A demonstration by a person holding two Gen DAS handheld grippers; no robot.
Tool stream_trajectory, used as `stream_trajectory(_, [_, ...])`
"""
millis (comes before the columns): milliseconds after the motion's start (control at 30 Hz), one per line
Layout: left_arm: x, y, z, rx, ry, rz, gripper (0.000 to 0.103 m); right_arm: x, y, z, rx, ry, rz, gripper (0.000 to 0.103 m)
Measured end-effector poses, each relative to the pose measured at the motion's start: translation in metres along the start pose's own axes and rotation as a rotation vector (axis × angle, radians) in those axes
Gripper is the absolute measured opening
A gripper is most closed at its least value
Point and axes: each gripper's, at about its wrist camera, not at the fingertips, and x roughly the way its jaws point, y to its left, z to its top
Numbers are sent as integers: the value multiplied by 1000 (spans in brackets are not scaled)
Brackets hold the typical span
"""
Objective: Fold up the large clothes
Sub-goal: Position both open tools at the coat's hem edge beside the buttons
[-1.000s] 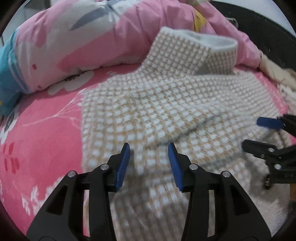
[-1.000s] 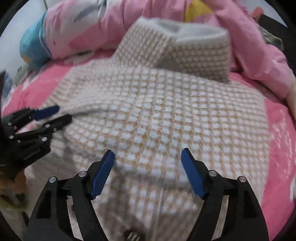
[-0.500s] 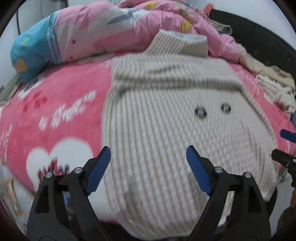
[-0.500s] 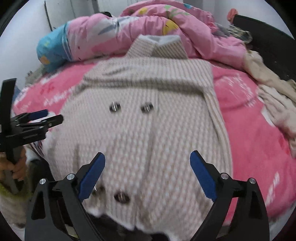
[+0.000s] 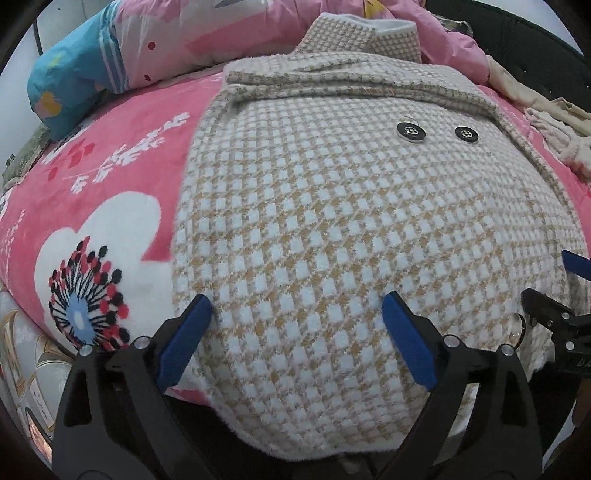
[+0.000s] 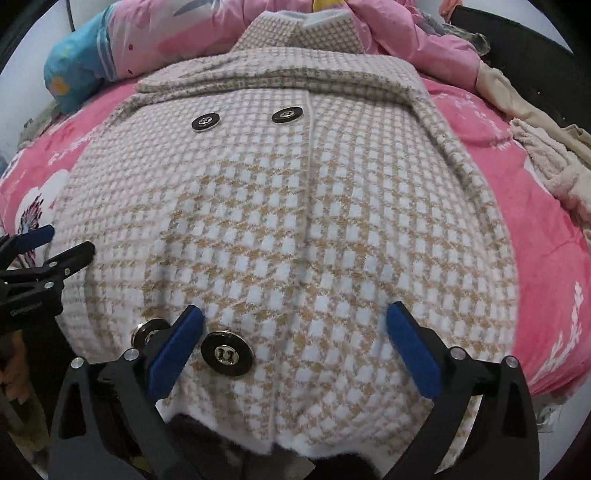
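Checked coat (image 5: 332, 240) under both spread grippers (image 5: 297, 310)

Checked coat (image 6: 295, 229) — flat, buttoned

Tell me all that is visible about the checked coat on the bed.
The checked coat is woolly, woven in beige and white, and lies flat, front up, on the pink floral blanket. Its collar reaches the pink quilt; both sleeves are folded across the chest. Four dark round buttons show. Nothing grips it.
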Motion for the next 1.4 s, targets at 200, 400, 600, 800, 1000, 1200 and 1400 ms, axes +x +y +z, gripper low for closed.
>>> stream_trajectory(200, [3,2,-3,-7,1,-12,95,4,-2,-1,20,9,7,97])
stream_trajectory(400, [3,2,1,6,13,-9,95,8,-8,5,45,43,29,97])
stream_trajectory(600, [4,3,9,19,35,-23,95,13,-14,10,34,42,35,97])
stream_trajectory(800, [7,0,14,25,36,-13,95,12,-11,5,30,24,31,97])
stream_trajectory(1000, [8,-2,9,41,-2,-21,95,3,0,5,-8,57,20,97])
stream_trajectory(1200, [8,0,10,40,0,-24,95,-25,-4,13,52,-67,57,97])
stream_trajectory(1400, [9,3,10,34,-5,-20,96,-1,5,6,-5,-44,39,97])
